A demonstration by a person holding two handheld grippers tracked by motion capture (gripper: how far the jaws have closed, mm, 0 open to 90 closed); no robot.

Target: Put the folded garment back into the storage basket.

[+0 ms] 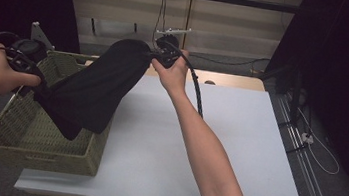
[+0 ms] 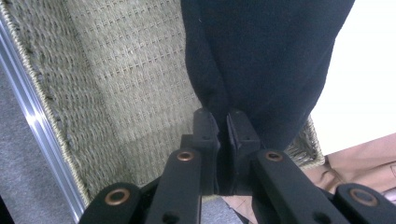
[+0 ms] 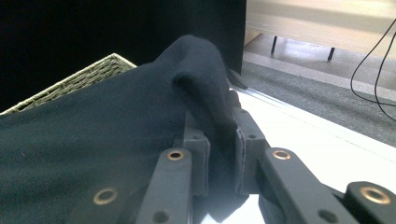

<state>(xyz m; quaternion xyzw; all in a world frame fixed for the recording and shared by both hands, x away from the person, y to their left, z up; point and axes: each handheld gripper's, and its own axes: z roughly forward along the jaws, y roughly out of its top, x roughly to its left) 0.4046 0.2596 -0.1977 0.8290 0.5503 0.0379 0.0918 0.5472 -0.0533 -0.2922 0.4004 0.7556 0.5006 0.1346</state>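
- One woven basket [image 1: 22, 129] sits at the left edge of the white surface [image 1: 236, 151]; its floor looks bare apart from the lower end of the cloth hanging into it.
- One black cloth [image 1: 98, 86] is stretched in the air between the two grippers, sloping from above the basket up toward the far middle of the surface.
- Left gripper [image 2: 223, 126]: fingers nearly closed, pinching a fold of the cloth over the basket.
- Right gripper [image 3: 219, 140]: fingers nearly closed on a bunched edge of the cloth.
- In the high view the right gripper's fingers are hidden behind hand and cloth; the garment type cannot be made out, possibly a sleeve or trouser leg.
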